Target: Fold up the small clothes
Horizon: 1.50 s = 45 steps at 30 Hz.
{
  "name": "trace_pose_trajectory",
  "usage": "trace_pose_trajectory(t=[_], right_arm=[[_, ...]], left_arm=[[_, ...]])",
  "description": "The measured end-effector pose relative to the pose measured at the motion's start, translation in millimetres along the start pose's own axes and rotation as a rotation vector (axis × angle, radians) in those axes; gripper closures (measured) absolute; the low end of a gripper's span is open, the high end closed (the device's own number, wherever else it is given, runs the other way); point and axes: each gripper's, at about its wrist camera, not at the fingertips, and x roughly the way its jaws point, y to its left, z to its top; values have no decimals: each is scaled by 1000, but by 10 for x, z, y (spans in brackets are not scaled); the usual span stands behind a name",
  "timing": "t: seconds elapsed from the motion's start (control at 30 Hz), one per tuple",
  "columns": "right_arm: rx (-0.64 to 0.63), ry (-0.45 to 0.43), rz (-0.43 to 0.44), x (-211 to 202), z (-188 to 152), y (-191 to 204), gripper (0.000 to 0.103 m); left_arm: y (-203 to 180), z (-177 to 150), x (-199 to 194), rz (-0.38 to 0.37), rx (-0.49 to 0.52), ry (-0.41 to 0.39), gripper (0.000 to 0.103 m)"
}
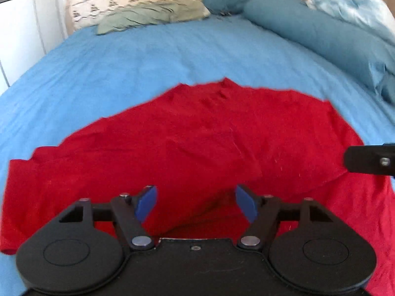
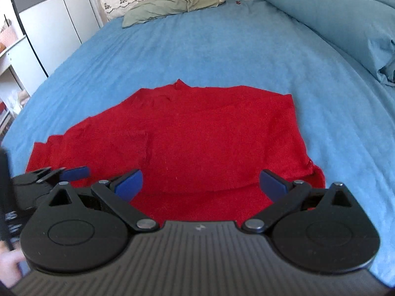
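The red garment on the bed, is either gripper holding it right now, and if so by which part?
Nothing is held. The left gripper and right gripper both stand open above the red garment, which lies on the blue bedsheet.

Bright daylight on my bed (image 1: 148, 56), soft shadows, no glare. Heavy fisheye bend at edges; slight motion blur, esp. left cam.
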Motion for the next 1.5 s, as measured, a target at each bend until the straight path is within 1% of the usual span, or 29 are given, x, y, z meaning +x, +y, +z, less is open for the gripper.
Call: trace_pose_trajectory(t=[0.1,0.17,0.23,0.33,0.37,0.4,0.43,0.5,0.57,0.63,0.67,0.73,0.77,0.8,0.9,0.97,1.07,1.17,1.23,1.33,1.43,1.5], right_arm=[[8,-5,33,16,90,46,0],[-8,0,58,76,172,161,0],[-23,15,83,173,206,322,0],[-44,30,93,343,178,551,0],[-55,36,92,423,160,634,3],[-66,38,88,500,142,700,9],[-80,46,81,600,115,773,13],[-100,66,64,760,68,886,26],[-124,79,47,884,26,979,32],[-146,83,32,962,-10,1051,41],[-162,84,22,978,-29,1086,50],[-204,74,-12,978,-67,1144,57],[-216,69,-17,970,-74,1157,71],[-229,69,-22,966,-80,1170,78],[-255,64,-10,930,-60,1206,81],[-253,45,10,841,30,1199,82],[-256,-13,51,600,276,1162,82],[-274,-81,51,323,552,1018,82],[-289,-114,20,154,670,849,82],[-300,-131,-57,19,736,507,82],[-299,-100,-157,121,653,87,82],[-264,-74,-188,246,595,-148,82]], left_arm=[[223,76,-221,54,-59,-22,24],[493,87,-369,100,-111,-37,10],[714,58,-466,161,-137,-43,10],[998,-50,-506,234,-165,-19,10],[1098,-92,-493,246,-182,-13,10],[1193,-141,-477,259,-199,-6,10],[1277,-208,-466,278,-213,3,10],[1405,-306,-432,302,-241,23,10],[1492,-380,-427,299,-272,34,10],[1530,-451,-423,295,-294,51,10],[1529,-475,-431,294,-301,57,10],[1532,-470,-383,289,-310,66,10],[1523,-470,-374,286,-310,68,10],[1510,-460,-354,285,-307,70,10],[1472,-457,-339,283,-290,74,10],[1448,-521,-362,280,-273,75,10],[1367,-537,-317,271,-235,81,10],[1279,-515,-242,254,-198,84,10],[1234,-464,-191,260,-174,70,10],[1212,-345,-75,299,-145,54,10],[1238,-267,104,354,-123,80,11],[1262,-273,153,354,-126,87,11]])
